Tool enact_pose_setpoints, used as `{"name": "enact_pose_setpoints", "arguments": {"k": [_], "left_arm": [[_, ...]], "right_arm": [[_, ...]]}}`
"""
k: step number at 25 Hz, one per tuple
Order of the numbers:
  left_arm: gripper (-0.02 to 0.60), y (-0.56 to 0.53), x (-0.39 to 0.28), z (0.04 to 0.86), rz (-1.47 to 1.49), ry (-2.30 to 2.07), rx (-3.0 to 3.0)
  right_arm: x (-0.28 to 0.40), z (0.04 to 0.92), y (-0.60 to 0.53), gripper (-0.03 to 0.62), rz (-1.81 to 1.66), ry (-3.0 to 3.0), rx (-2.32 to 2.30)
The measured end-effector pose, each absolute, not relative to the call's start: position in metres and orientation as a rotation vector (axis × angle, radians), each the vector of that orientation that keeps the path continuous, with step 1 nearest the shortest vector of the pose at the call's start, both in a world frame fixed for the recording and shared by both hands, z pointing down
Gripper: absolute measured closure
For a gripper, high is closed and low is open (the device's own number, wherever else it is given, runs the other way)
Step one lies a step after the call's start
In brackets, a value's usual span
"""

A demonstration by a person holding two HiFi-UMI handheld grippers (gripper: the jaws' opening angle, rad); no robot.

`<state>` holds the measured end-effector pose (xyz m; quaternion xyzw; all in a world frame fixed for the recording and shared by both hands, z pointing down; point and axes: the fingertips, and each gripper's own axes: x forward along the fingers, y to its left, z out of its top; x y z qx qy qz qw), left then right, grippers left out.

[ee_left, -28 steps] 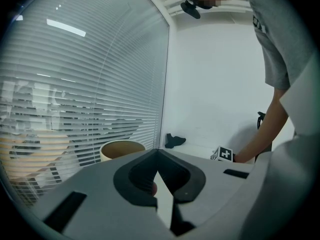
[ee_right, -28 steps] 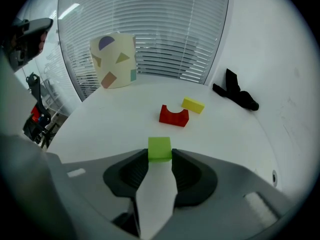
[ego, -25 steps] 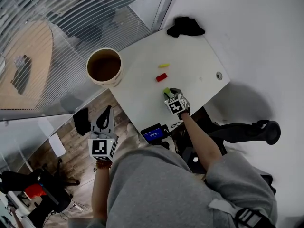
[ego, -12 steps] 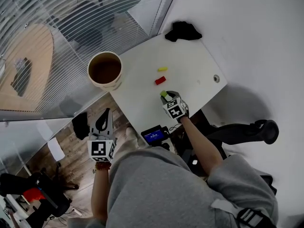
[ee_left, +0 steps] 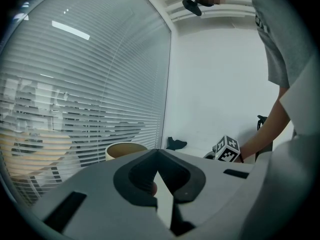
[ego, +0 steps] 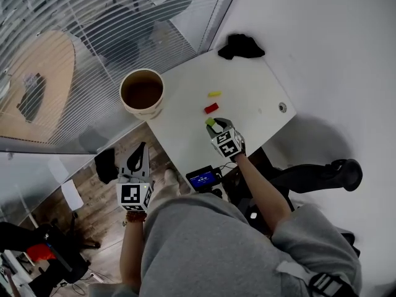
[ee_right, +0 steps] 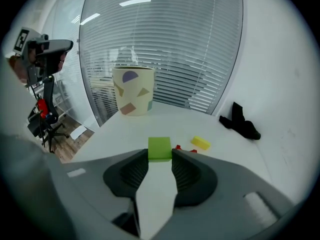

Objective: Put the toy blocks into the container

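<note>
Here, the right gripper [ego: 215,125] clamps a green block [ee_right: 160,148] clear of the table [ego: 247,85], seemingly bound for the container [ego: 141,111] at ten o'clock. The left gripper [ego: 140,150] idles, jaws together.

Readable text: none was found.
Left cube [ego: 134,194]: bore square markers only.
Right cube [ego: 227,142]: likewise.
Blue screen [ego: 201,179]: print was too small.

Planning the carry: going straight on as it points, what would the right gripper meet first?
Probably the red block, peeking out just behind the held green block, though the downward-tilted right gripper might touch the table first. The container stands further off, to the left.
</note>
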<state>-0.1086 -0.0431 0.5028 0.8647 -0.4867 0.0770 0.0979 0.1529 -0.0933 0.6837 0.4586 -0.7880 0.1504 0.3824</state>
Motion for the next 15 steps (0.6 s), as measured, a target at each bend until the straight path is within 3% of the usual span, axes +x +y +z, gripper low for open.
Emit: {"name": "enact_pose_setpoints", "arguments": {"k": [15], "left_arm": [[0.575, -0.045, -0.118, 0.497, 0.201, -1.461, 2.576]], "right_arm": [[0.12, 0.625, -0.1, 0.441, 0.334, -2.143, 1.218]]}}
